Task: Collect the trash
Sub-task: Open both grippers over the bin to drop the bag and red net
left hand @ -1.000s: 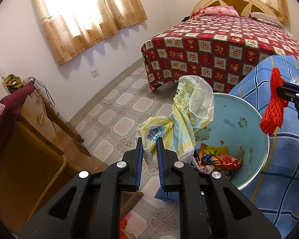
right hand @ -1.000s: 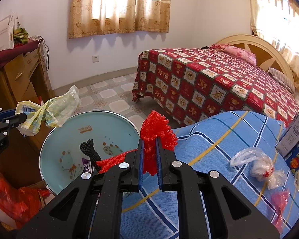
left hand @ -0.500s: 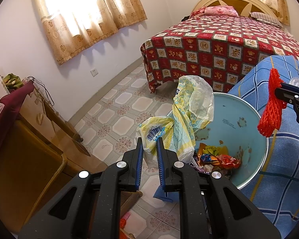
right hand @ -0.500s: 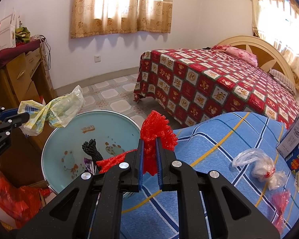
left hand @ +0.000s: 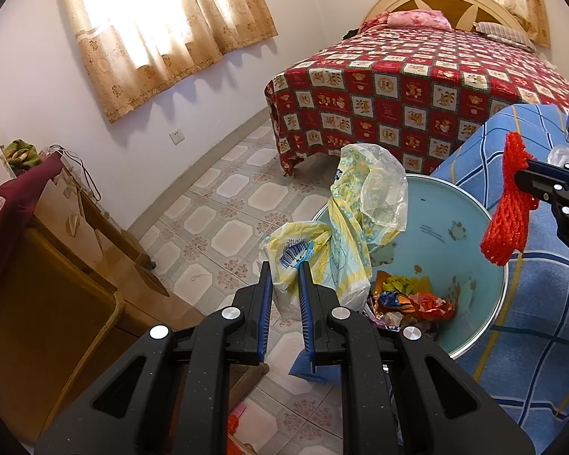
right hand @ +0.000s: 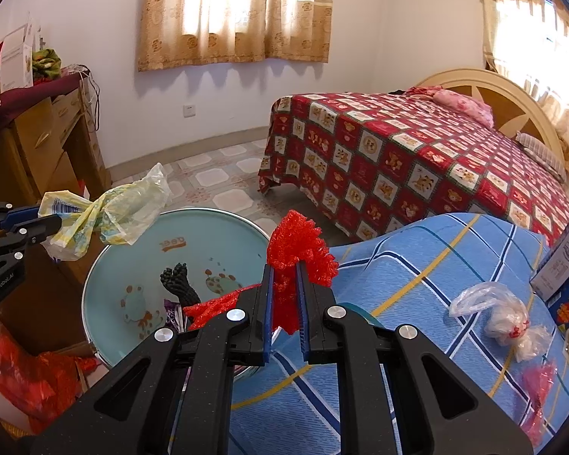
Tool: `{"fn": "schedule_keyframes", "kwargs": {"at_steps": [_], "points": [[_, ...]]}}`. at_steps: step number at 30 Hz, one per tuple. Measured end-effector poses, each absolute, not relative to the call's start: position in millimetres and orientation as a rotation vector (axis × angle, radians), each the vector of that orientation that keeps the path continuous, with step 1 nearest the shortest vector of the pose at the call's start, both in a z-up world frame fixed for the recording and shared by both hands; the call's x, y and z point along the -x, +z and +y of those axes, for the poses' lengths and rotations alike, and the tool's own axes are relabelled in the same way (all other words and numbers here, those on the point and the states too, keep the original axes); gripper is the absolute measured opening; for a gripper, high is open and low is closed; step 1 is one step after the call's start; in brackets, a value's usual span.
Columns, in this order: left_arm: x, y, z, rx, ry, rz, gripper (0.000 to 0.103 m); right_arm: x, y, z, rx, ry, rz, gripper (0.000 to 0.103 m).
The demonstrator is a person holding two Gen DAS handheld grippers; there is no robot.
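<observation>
My left gripper (left hand: 284, 265) is shut on a yellow and clear plastic bag (left hand: 345, 227) and holds it over the near rim of the light blue bin (left hand: 451, 227). The bag also shows in the right wrist view (right hand: 106, 212), above the bin (right hand: 193, 242). My right gripper (right hand: 283, 265) is shut on a red foam net (right hand: 299, 250), held just above the bin's right edge by the blue blanket. The net hangs at the right in the left wrist view (left hand: 506, 223). Wrappers (left hand: 409, 295) lie in the bin's bottom.
A blue striped blanket (right hand: 417, 303) carries a knotted clear bag (right hand: 508, 318), red plastic scrap (right hand: 538, 379) and a box (right hand: 561, 265). A bed with a red quilt (right hand: 398, 159) stands behind. A wooden cabinet (left hand: 38, 303) is at the left. A red bag (right hand: 30, 371) lies beside the bin.
Both grippers have shifted slightly; the bin and the red net sit a little further left in the left wrist view. Both grips are unchanged.
</observation>
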State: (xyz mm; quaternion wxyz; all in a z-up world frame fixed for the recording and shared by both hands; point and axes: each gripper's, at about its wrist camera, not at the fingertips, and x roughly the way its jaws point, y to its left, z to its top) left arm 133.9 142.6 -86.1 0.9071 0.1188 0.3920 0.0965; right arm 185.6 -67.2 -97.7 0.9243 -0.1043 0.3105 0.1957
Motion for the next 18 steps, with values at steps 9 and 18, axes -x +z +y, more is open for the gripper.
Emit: {"fn": "schedule_keyframes", "kwargs": {"at_steps": [9, 18], "points": [[-134.6, -86.4, 142.2, -0.245, 0.195, 0.811, 0.014, -184.0, -99.4, -64.4, 0.219, 0.411, 0.639, 0.012], [-132.1, -89.3, 127.0, -0.241, 0.141, 0.808, 0.046, -185.8, -100.9, -61.6, 0.192, 0.472, 0.653, 0.037]]}}
